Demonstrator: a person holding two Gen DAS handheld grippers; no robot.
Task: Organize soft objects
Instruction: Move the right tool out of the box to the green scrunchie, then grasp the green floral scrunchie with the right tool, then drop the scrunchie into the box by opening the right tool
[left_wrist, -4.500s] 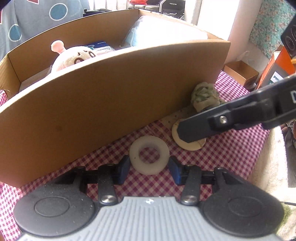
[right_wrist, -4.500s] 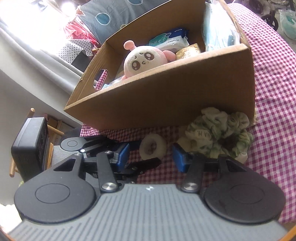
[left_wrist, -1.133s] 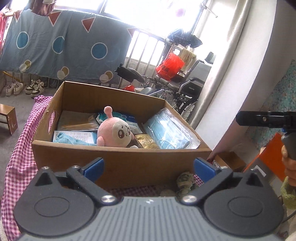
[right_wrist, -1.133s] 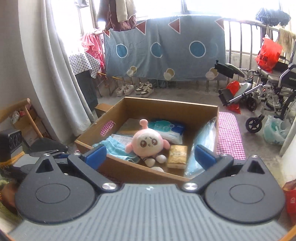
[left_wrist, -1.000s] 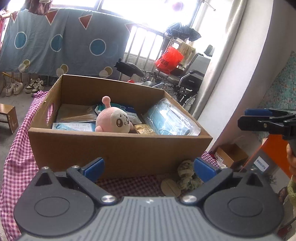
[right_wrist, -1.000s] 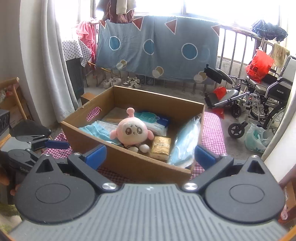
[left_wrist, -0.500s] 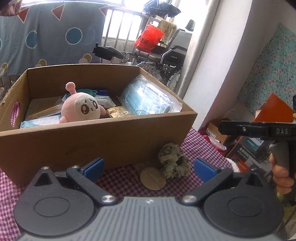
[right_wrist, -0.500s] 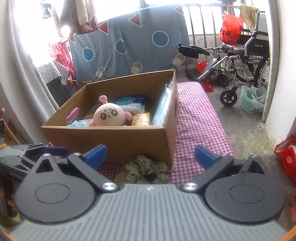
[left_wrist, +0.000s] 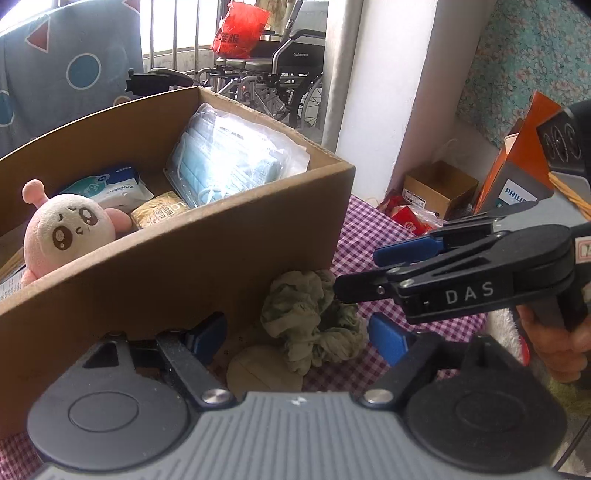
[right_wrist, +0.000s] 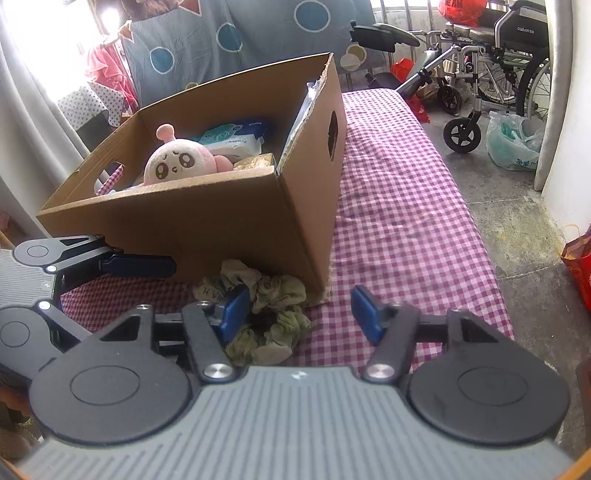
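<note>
The green scrunchie (left_wrist: 314, 317) lies on the checked cloth (right_wrist: 388, 221) against the cardboard box (left_wrist: 184, 273). It sits between the left gripper (left_wrist: 295, 336) jaws, which have just been narrowing, untouched. The right gripper (right_wrist: 295, 310) (also narrowing, nothing gripped) has it beside its left finger. The box holds a pink plush (left_wrist: 62, 232), masks and wipes.
</note>
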